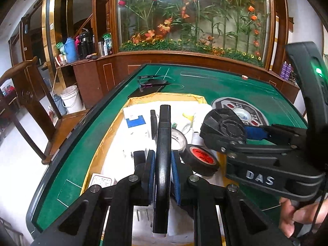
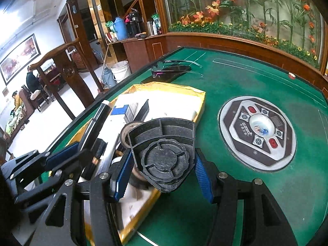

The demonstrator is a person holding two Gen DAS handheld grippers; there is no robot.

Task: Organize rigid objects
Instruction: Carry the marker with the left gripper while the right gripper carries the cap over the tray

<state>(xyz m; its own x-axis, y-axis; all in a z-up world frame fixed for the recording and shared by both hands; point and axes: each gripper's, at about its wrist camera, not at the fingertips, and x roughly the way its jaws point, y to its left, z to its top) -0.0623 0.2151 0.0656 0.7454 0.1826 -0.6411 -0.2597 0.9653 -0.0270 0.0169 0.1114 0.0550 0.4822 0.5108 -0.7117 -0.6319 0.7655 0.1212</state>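
Black marker (image 1: 163, 149) between left tool (image 1: 162, 164) pads

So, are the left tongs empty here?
No, the left tongs are shut on a black marker, its barrel clamped between the blue pads.

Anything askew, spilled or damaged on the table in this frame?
Nothing spilled or broken. The only stray thing is a pair of glasses lying alone on the green table, beyond the yellow-edged tray where the tape rolls and boxes sit.
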